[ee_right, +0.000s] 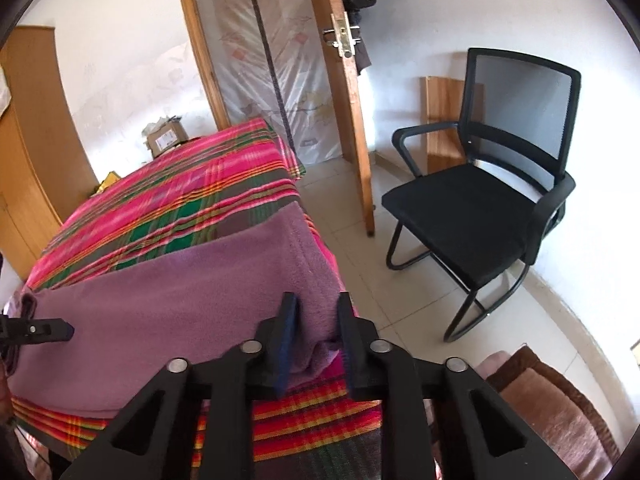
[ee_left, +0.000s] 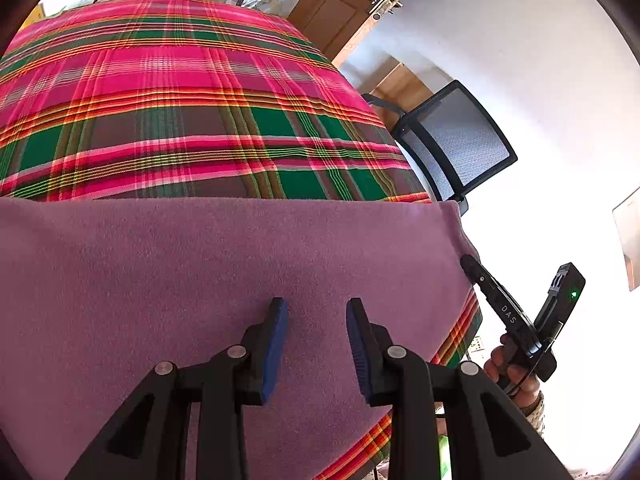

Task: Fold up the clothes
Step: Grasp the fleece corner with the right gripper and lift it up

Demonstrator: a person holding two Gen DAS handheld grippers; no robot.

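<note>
A purple fleece cloth (ee_left: 200,272) lies flat on the near end of a table covered in pink and green plaid (ee_left: 180,100). My left gripper (ee_left: 316,312) hovers open just above the purple cloth, its blue pads apart with nothing pinched between them. In the right wrist view the purple cloth (ee_right: 160,300) reaches the table's right edge, where my right gripper (ee_right: 317,320) is shut on its near right corner, fabric bunched between the pads. The left wrist view shows the right gripper (ee_left: 470,262) at that edge, held by a hand (ee_left: 508,364).
A black mesh office chair (ee_right: 480,208) stands on the tiled floor to the right of the plaid table (ee_right: 180,200). A wooden door (ee_right: 352,120) hangs ajar behind. A cardboard box (ee_right: 168,136) sits beyond the table's far end. Brown cushions (ee_right: 552,400) lie at lower right.
</note>
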